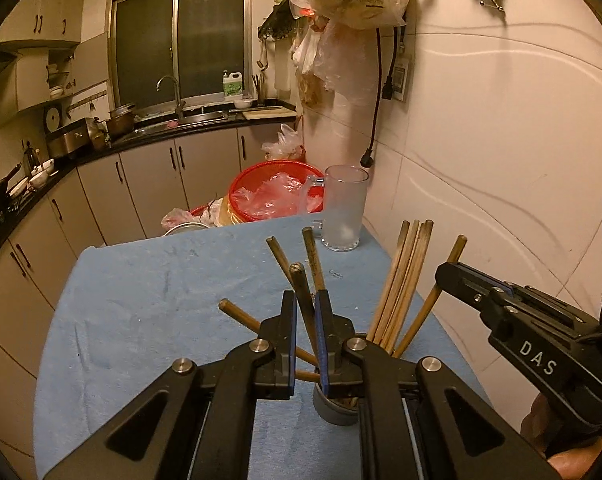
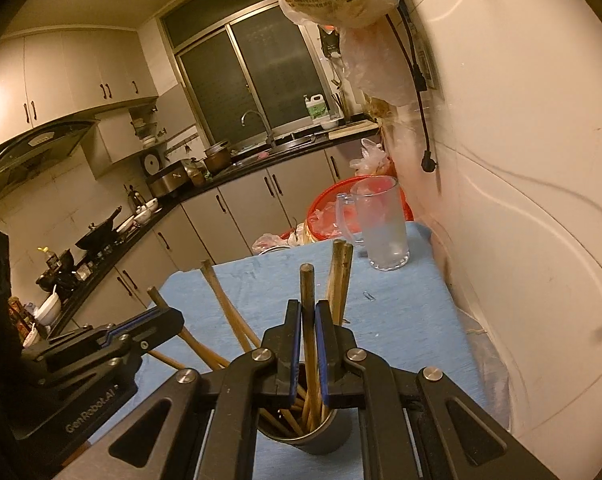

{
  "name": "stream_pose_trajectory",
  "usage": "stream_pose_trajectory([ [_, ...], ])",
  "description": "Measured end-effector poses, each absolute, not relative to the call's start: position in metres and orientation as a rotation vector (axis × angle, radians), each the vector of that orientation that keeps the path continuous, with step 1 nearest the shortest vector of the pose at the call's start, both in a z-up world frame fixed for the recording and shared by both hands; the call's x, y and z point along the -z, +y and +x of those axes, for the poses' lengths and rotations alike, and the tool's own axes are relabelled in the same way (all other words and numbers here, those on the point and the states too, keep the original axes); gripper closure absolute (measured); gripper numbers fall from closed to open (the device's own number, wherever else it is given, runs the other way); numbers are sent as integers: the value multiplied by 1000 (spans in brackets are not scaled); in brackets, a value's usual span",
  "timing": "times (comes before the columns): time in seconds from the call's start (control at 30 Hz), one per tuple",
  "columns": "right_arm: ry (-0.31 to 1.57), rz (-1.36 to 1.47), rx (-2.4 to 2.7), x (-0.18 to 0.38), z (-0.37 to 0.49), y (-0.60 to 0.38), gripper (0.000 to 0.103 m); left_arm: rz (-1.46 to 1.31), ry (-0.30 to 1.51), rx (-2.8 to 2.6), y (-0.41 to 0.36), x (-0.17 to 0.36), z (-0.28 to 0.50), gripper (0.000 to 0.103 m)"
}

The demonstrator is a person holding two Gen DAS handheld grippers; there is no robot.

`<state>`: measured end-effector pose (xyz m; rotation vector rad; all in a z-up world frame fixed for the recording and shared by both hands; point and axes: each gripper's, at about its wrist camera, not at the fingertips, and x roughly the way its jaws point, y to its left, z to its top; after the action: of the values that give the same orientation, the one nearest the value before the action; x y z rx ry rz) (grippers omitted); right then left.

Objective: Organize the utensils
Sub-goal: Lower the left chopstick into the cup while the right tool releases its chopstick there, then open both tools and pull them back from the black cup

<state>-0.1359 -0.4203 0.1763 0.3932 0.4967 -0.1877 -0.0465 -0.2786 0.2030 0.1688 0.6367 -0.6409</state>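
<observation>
Left gripper (image 1: 305,304) angled downward over the table, jaws nearly together and pinching one dark-tipped wooden chopstick (image 1: 303,300) that stands between the blue pads, its lower end toward the grey cylindrical metal cup (image 1: 333,410) directly below the jaws. Right gripper (image 2: 308,312) likewise tilted down, jaws pinching a second brown wooden chopstick (image 2: 308,304) whose foot sits inside the same cup (image 2: 321,438), just beneath the fingers. Remaining wooden chopsticks (image 1: 401,280) fan out of the cup, leaning right of the left jaws; others splay left. Cup stands on the light blue cloth-covered table (image 1: 149,304). Beyond the jaws, near the far table edge: frosted glass mug (image 1: 345,208). Behind it, red plastic basin (image 1: 261,184). White tiled wall (image 1: 501,140) to the right; kitchen counter with sink (image 1: 197,116) in the background.
</observation>
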Motion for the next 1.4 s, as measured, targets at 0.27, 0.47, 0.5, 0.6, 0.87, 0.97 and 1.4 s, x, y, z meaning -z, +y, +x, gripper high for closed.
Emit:
stream_pose_trajectory([
  [0.27,491,388,189,-181,-138,-422,94,162,628,629,-275,-207,-46,93],
  [0.47,472,391,191,-189,-146,-421,94,152,619,620,-267,-211,-48,93],
  [0.5,469,391,192,-191,-148,-420,94,151,618,618,-266,-211,-48,93],
  [0.6,456,389,194,-195,-154,-418,94,147,609,609,-260,-213,-50,93],
  [0.87,441,391,210,-203,-168,-412,91,139,605,582,-247,-214,-52,87],
  [0.97,441,393,213,-203,-172,-410,90,140,595,569,-243,-215,-54,79],
  [1.4,444,386,277,-195,-192,-394,40,155,532,482,-221,-206,-67,51],
])
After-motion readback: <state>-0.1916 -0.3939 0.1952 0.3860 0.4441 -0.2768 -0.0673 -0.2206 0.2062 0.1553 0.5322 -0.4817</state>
